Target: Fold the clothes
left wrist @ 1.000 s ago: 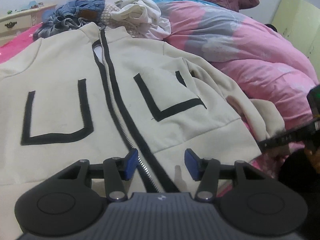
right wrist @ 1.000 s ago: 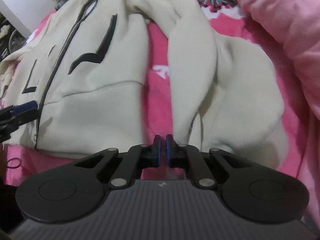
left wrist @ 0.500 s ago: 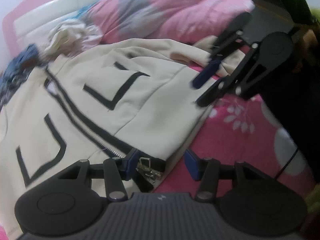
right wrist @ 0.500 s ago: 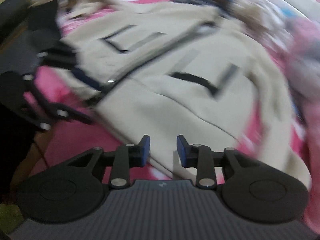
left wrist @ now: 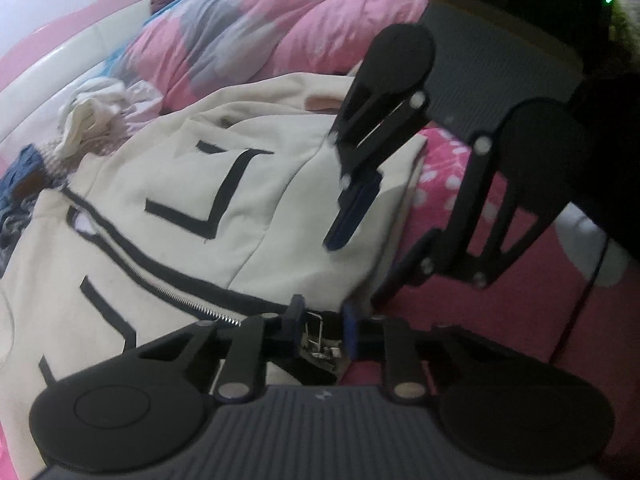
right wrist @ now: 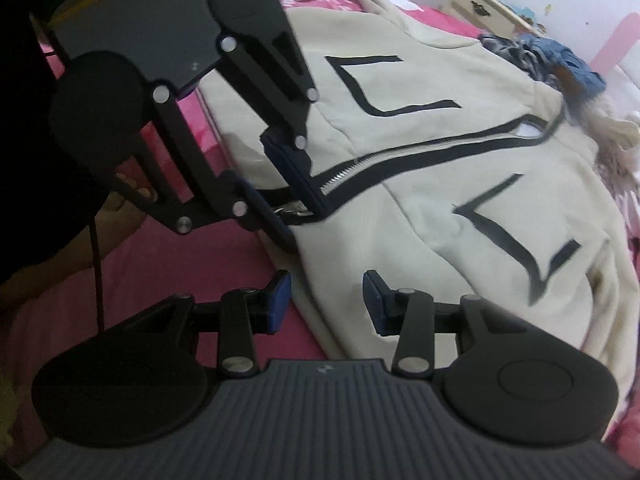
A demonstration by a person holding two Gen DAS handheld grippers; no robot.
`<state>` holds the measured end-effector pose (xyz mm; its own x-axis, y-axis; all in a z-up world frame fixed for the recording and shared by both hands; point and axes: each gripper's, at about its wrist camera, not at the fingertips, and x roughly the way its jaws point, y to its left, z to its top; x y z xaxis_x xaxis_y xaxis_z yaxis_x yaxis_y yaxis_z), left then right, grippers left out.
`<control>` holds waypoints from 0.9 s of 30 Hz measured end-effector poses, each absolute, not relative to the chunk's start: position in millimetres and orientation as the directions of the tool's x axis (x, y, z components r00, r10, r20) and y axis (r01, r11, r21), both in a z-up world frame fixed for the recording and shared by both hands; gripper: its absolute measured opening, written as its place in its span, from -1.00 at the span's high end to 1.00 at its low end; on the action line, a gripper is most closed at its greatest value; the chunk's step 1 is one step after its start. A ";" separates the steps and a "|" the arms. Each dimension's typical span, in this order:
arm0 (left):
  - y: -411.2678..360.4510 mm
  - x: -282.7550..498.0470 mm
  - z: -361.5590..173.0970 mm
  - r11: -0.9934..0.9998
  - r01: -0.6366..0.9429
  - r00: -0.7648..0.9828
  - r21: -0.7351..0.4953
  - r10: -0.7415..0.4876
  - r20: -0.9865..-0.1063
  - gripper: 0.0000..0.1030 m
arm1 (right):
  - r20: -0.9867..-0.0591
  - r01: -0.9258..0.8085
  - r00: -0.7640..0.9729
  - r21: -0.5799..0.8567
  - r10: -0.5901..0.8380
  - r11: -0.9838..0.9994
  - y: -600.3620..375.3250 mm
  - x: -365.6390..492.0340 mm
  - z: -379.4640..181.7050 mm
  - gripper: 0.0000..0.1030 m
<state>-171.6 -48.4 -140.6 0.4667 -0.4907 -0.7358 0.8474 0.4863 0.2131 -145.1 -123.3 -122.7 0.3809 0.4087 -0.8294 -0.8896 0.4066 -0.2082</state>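
Already the left claw [left wrist: 322, 330] has been closing and is clamped on the cream jacket's [left wrist: 248, 208] hem at the zipper's foot [left wrist: 320, 338]. The right claw [right wrist: 326, 302], just opened and empty, is poised at the hem, which lies at its 12 o'clock, the zipper running toward 1 o'clock.

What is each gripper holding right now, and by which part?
Left gripper, jaws just closing, pinches the cream jacket at its bottom hem by the zipper end. Right gripper holds nothing.

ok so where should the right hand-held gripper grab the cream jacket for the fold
Probably the bottom hem of the cream jacket, right of the zipper, coming in from the bed's edge. The hem lies flat between the open fingers of the right hand-held gripper; the left hand-held gripper already pinches the zipper end.
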 end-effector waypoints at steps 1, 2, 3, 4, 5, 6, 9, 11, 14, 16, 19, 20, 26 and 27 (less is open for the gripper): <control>-47.6 -170.4 -136.5 0.469 0.858 0.454 0.210 -0.499 -0.738 0.65 | -0.832 -0.892 0.378 -0.210 0.405 0.400 -121.8 -145.6 -124.8 0.32; -46.3 -168.7 -130.1 0.445 0.871 0.437 0.206 -0.511 -0.740 0.67 | -0.828 -0.891 0.391 -0.230 0.402 0.391 -120.7 -147.8 -124.8 0.36; -44.9 -166.7 -122.8 0.424 0.882 0.425 0.208 -0.523 -0.739 0.67 | -0.824 -0.889 0.403 -0.251 0.398 0.382 -119.6 -149.9 -124.6 0.63; -43.1 -163.7 -114.0 0.405 0.890 0.415 0.208 -0.534 -0.736 0.68 | -0.812 -0.884 0.421 -0.268 0.404 0.382 -120.4 -152.0 -120.0 0.83; -41.3 -160.4 -105.8 0.388 0.898 0.405 0.208 -0.544 -0.735 0.68 | -0.796 -0.876 0.441 -0.281 0.414 0.393 -121.9 -153.1 -115.0 0.85; -39.7 -156.8 -99.2 0.375 0.904 0.395 0.205 -0.551 -0.735 0.68 | -0.781 -0.871 0.450 -0.278 0.432 0.405 -124.3 -154.1 -108.8 0.89; -39.7 -150.8 -96.5 0.318 0.927 0.351 0.201 -0.537 -0.767 0.68 | -0.770 -0.871 0.440 -0.241 0.462 0.429 -127.1 -154.5 -102.9 0.90; -44.5 -151.4 -115.7 0.274 0.944 0.301 0.183 -0.491 -0.818 0.68 | -0.785 -0.874 0.426 -0.228 0.450 0.429 -123.8 -153.9 -114.5 0.91; -48.5 -155.2 -147.8 0.270 0.940 0.311 0.208 -0.436 -0.844 0.57 | -0.809 -0.866 0.395 -0.169 0.435 0.471 -121.2 -146.0 -134.8 0.88; -47.2 -153.5 -141.4 0.322 0.932 0.306 0.167 -0.450 -0.839 0.53 | -0.812 -0.851 0.380 -0.120 0.444 0.511 -124.4 -140.2 -135.2 0.86; -36.2 -148.7 -121.2 0.412 0.909 0.280 0.068 -0.482 -0.830 0.20 | -0.807 -0.834 0.365 -0.062 0.465 0.548 -140.8 -139.0 -119.7 0.66; -31.2 -147.0 -114.0 0.435 0.900 0.274 0.037 -0.496 -0.824 0.20 | -0.803 -0.824 0.367 -0.045 0.470 0.565 -148.1 -138.7 -114.4 0.63; -26.8 -113.8 -98.8 0.603 0.790 0.338 -0.115 -0.584 -0.738 0.15 | -0.726 -0.632 0.512 0.042 0.458 0.774 -202.9 -101.2 -89.0 0.63; -31.5 -108.0 -102.1 0.627 0.769 0.358 -0.121 -0.580 -0.732 0.15 | -0.727 -0.582 0.548 0.023 0.414 0.813 -208.5 -92.0 -90.9 0.63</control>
<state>-108.0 -31.5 -102.1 0.3582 -0.5801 -0.7316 0.7695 0.6272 -0.1206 -92.0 -208.5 -90.9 0.5481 0.4135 -0.7270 -0.5824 0.8126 0.0232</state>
